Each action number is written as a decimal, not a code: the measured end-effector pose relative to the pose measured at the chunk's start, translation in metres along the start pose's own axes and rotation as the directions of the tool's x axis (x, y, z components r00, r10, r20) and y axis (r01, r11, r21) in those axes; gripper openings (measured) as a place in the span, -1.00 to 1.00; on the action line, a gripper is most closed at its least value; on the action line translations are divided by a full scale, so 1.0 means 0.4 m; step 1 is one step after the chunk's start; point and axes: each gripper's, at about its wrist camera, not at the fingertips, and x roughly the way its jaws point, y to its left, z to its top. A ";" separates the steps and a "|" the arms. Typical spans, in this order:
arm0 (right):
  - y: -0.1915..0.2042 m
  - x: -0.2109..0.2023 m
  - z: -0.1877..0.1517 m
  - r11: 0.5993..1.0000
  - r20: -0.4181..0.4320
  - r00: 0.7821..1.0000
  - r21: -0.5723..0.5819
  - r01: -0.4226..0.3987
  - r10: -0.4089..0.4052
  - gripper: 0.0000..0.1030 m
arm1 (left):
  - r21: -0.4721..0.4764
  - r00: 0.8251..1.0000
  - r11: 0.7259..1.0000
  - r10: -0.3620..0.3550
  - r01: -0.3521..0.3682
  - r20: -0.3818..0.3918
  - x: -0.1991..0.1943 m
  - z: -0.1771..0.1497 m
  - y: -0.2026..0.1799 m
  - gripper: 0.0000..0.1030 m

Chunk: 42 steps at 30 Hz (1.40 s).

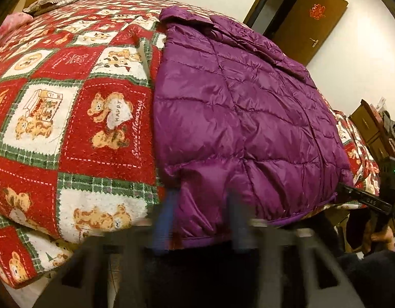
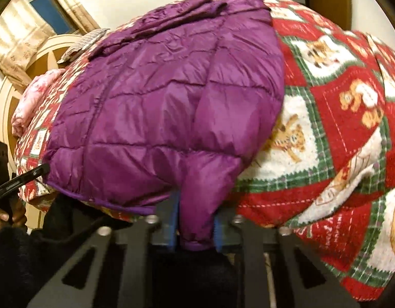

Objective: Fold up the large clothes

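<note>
A purple quilted down jacket (image 1: 235, 118) lies flat on a bed with a red, green and white teddy-bear blanket (image 1: 69, 102). Its hem hangs over the near bed edge. My left gripper (image 1: 201, 220) is blurred by motion; its blue fingers (image 1: 162, 218) sit around the hem's left corner, and I cannot tell if they pinch it. In the right wrist view the jacket (image 2: 171, 102) fills the middle. My right gripper (image 2: 196, 220) is shut on the jacket's hem corner, which bunches between the blue fingers (image 2: 173, 220). Each gripper shows at the other view's edge.
A grey pillow (image 1: 56, 0) and a pink cloth (image 1: 12, 23) lie at the head of the bed. A brown door (image 1: 307, 23) stands open behind. A wooden cabinet (image 1: 372, 128) stands at right. A round headboard (image 2: 25, 82) and curtains show in the right wrist view.
</note>
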 end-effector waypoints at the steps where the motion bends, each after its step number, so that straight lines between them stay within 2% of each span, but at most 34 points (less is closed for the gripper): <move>1: 0.007 -0.002 0.003 1.000 0.003 1.000 -0.007 -0.003 0.003 -0.66 | 0.003 1.000 1.000 -0.009 0.008 0.003 -0.005 -0.002 0.000 -0.70; 2: 0.014 -0.007 0.007 1.000 0.007 1.000 -0.011 -0.008 0.008 -0.70 | 0.017 1.000 1.000 -0.010 0.009 0.012 -0.009 -0.002 -0.006 -0.81; 4: 0.022 -0.019 0.014 0.999 0.026 0.999 -0.007 -0.036 0.036 -0.73 | 0.049 1.000 0.999 -0.003 0.001 0.029 -0.020 0.002 -0.022 -0.88; 7: 0.013 -0.057 0.022 0.995 0.073 0.993 0.026 -0.097 0.095 -0.76 | 0.056 0.993 0.997 -0.061 0.056 0.096 -0.068 0.015 -0.039 -0.92; 11: 0.000 -0.113 0.038 0.981 0.151 0.974 0.066 -0.181 0.170 -0.78 | 0.077 0.974 0.990 -0.131 0.119 0.186 -0.140 0.041 -0.051 -0.93; 12: 0.001 -0.125 0.041 0.978 0.142 0.973 0.082 -0.194 0.181 -0.78 | 0.087 0.968 0.987 -0.147 0.131 0.206 -0.156 0.047 -0.058 -0.93; 16: 0.019 -0.177 0.048 0.970 0.194 0.956 0.061 -0.236 0.221 -0.78 | 0.129 0.944 0.976 -0.204 0.175 0.260 -0.206 0.059 -0.092 -0.93; 21: 0.041 -0.238 0.048 0.960 0.213 0.939 0.016 -0.280 0.270 -0.78 | 0.206 0.900 0.944 -0.311 0.256 0.304 -0.286 0.052 -0.120 -0.93; 24: 0.041 -0.291 0.045 0.949 0.236 0.922 -0.005 -0.315 0.307 -0.78 | 0.238 0.878 0.927 -0.357 0.290 0.318 -0.324 0.046 -0.128 -0.93; 27: 0.036 -0.361 0.042 0.943 0.281 0.903 -0.027 -0.332 0.326 -0.78 | 0.262 0.844 0.901 -0.421 0.346 0.332 -0.381 0.038 -0.127 -0.93; 29: 0.031 -0.410 0.047 0.933 0.314 0.883 -0.029 -0.358 0.348 -0.78 | 0.282 0.818 0.883 -0.458 0.375 0.347 -0.426 0.040 -0.127 -0.93; 31: 0.027 -0.456 0.068 0.923 0.366 0.854 -0.039 -0.383 0.370 -0.78 | 0.297 0.805 0.879 -0.465 0.372 0.368 -0.461 0.057 -0.126 -0.93; 33: 0.013 -0.478 0.116 0.912 0.410 0.825 -0.039 -0.409 0.388 -0.78 | 0.285 0.805 0.892 -0.442 0.350 0.394 -0.484 0.106 -0.118 -0.92; 34: 0.007 -0.477 0.140 0.908 0.422 0.818 -0.034 -0.417 0.391 -0.78 | 0.275 0.809 0.898 -0.431 0.343 0.400 -0.486 0.127 -0.114 -0.92; 35: 0.003 -0.473 0.169 0.908 0.429 0.815 -0.030 -0.417 0.389 -0.78 | 0.249 0.819 0.914 -0.400 0.321 0.411 -0.482 0.176 -0.108 -0.92; 37: 0.002 -0.446 0.251 0.919 0.441 0.820 -0.035 -0.392 0.366 -0.78 | 0.207 0.840 0.932 -0.358 0.296 0.409 -0.467 0.239 -0.102 -0.91; 39: 0.012 -0.415 0.318 0.920 0.435 0.822 -0.042 -0.390 0.368 -0.78 | 0.146 0.871 0.954 -0.299 0.262 0.390 -0.411 0.338 -0.096 -0.91; 41: 0.019 -0.360 0.411 0.929 0.423 0.836 -0.037 -0.369 0.349 -0.78 | 0.118 0.895 0.968 -0.249 0.221 0.371 -0.360 0.405 -0.100 -0.91; 42: 0.021 -0.329 0.456 0.939 0.417 0.848 -0.034 -0.344 0.326 -0.78 | 0.111 0.911 0.978 -0.203 0.175 0.358 -0.311 0.457 -0.106 -0.91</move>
